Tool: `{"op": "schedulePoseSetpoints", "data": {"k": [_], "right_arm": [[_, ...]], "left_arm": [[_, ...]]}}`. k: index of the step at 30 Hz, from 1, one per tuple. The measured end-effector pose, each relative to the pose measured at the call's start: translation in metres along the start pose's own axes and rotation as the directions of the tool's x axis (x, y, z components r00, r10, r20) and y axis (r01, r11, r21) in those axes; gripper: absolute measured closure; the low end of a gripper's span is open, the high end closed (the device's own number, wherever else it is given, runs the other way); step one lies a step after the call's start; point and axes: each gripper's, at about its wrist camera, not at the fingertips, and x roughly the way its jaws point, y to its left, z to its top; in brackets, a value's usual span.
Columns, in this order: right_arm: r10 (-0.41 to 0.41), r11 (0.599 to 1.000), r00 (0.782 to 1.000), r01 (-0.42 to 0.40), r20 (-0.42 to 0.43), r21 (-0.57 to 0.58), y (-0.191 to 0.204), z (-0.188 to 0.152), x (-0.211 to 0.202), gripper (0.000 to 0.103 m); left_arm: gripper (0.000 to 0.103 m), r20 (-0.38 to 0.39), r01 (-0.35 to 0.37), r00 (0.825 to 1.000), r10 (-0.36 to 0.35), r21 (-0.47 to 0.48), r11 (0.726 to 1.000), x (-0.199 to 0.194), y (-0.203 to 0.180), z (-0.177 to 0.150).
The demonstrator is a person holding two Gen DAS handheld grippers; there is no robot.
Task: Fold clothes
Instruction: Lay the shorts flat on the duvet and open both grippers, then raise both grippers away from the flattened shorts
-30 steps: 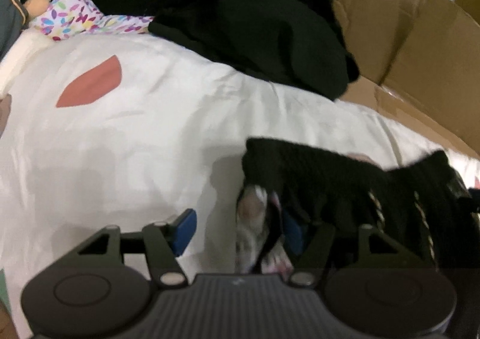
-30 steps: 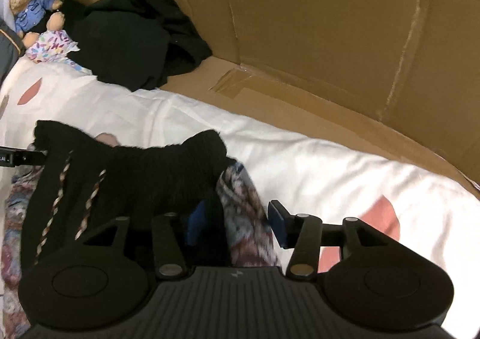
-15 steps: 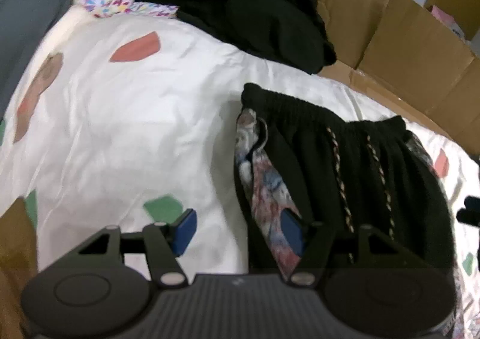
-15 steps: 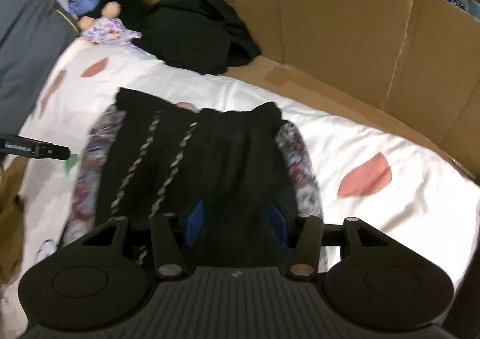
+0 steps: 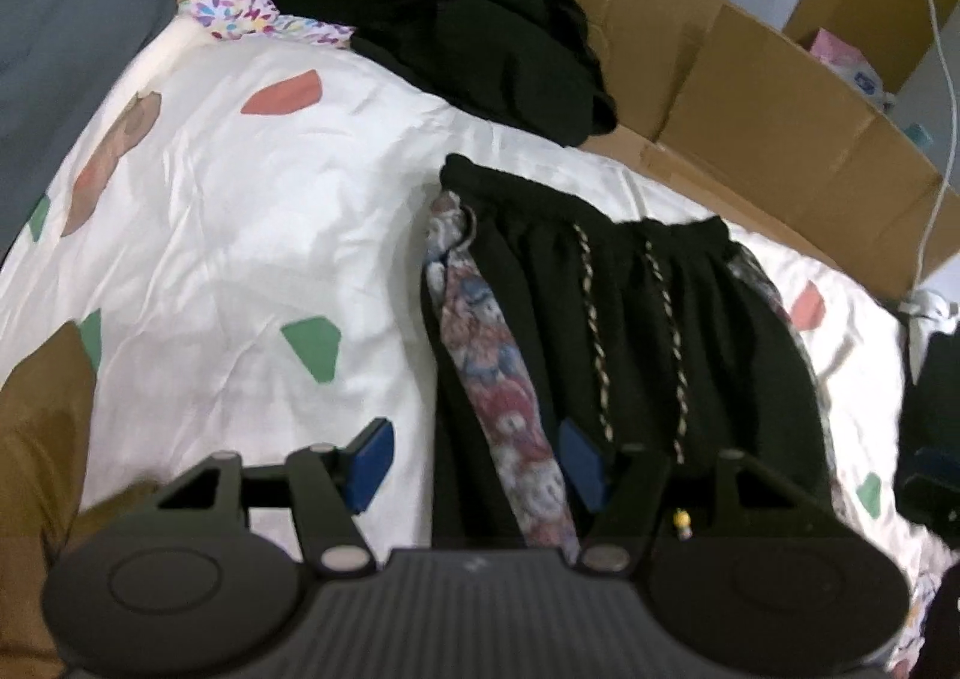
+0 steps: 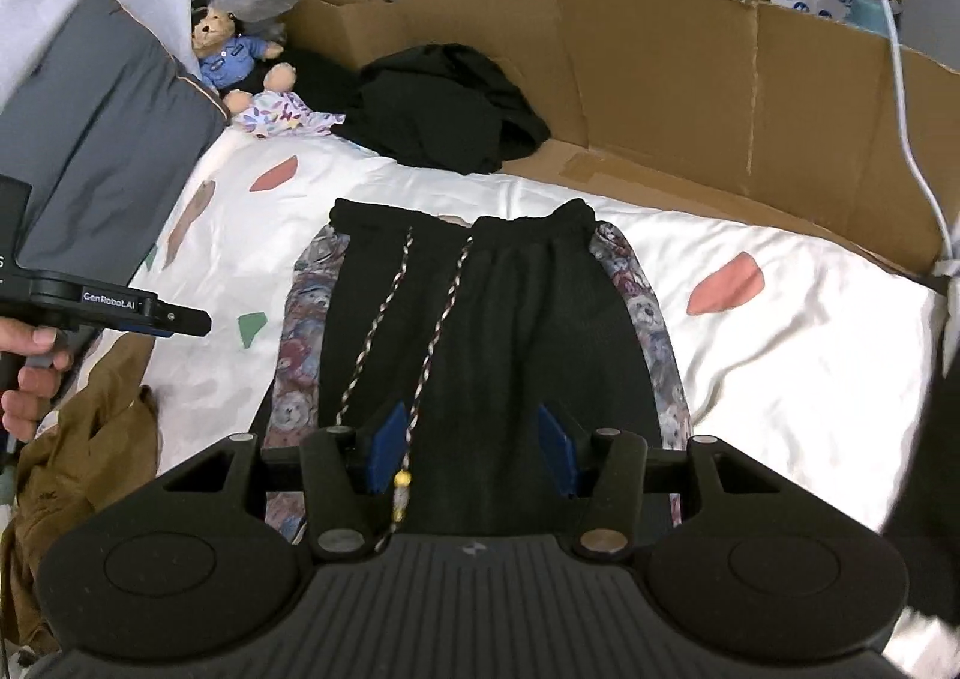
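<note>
Both tongs, left tongs (image 5: 474,463) and right tongs (image 6: 474,448), hang apart and empty above black shorts (image 6: 498,319) spread flat on the bed (image 6: 810,355).

both wrist cameras are looking steeply down from above, well clear of the white patterned bedsheet (image 5: 228,235), sharing the black drawstring shorts (image 6: 498,319) and brown cardboard wall (image 6: 660,78).
</note>
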Motion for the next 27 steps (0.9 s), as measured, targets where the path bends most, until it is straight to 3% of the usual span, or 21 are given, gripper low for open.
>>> {"op": "schedulePoseSetpoints", "data": {"k": [11,15,27], "right_arm": [[0.002,0.999,0.998,-0.004,0.060,0.038,0.024,-0.030,-0.044,0.050],[-0.002,0.994,0.998,-0.005,0.065,0.111,0.025,-0.039,-0.053,0.050],[-0.056,0.990,0.995,0.044,0.085,0.135,0.038,-0.051,-0.075,0.050]], "left_arm": [[0.041,0.039,0.008,0.999,-0.007,-0.020,1.000,-0.059,-0.006,-0.021],[0.041,0.043,0.016,0.999,-0.014,-0.039,0.999,-0.074,-0.003,-0.036],[0.041,0.037,0.028,0.999,-0.025,-0.087,0.996,-0.096,0.013,-0.072]]}}
